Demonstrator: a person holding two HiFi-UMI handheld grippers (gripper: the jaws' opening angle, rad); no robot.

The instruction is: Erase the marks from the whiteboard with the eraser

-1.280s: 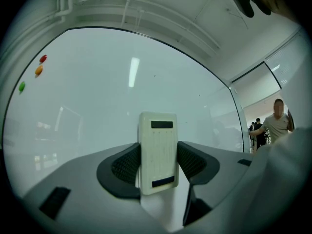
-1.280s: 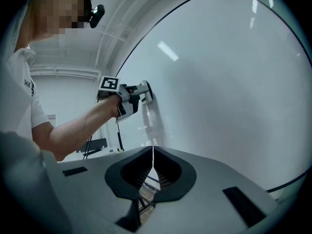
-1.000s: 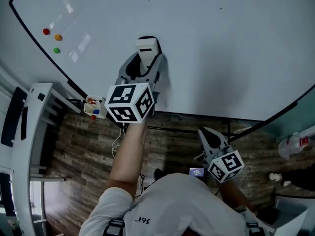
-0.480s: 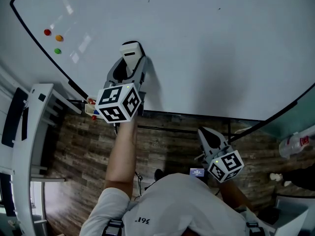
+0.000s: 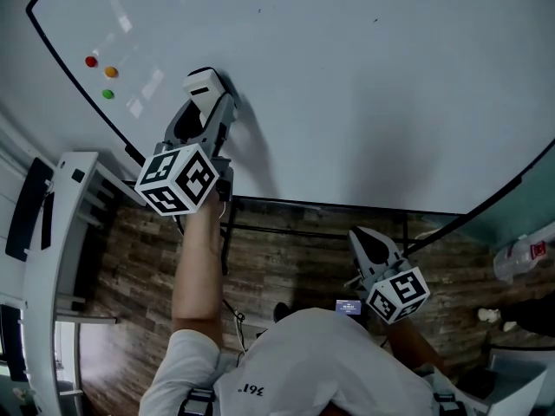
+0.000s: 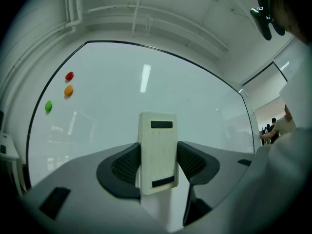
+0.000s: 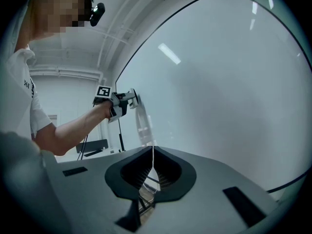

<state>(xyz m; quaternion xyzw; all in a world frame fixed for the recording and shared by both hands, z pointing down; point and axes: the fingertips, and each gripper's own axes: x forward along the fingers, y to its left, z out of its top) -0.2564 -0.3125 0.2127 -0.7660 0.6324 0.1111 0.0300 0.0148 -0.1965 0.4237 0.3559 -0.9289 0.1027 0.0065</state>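
Surface: one large whiteboard [image 5: 364, 102], white with a thin black rim, standing over a dark wood-plank floor [image 5: 295, 258]. The left gripper view shows a white ceiling [image 6: 161, 18] with pipes above the board.

Eraser [image 6: 157, 150]: count 1. It is a cream block, clamped between the left gripper's [image 5: 205, 104] two dark pads. Its long axis runs in line with the jaws, pointing up the board away from the person. It sits at the board's lower left, just inside the rim and apparently against the surface.

Magnets: count 3, upper left of the board: red [image 5: 91, 61], orange [image 5: 109, 73], green [image 5: 108, 94]. They are near the eraser, not touching it.

Two tiny dark specks [image 5: 258, 10] are on the upper board.

Grippers: count 2. The right gripper [image 7: 153, 152] has its jaws pressed together with nothing between them. It is held low, well apart from the eraser.
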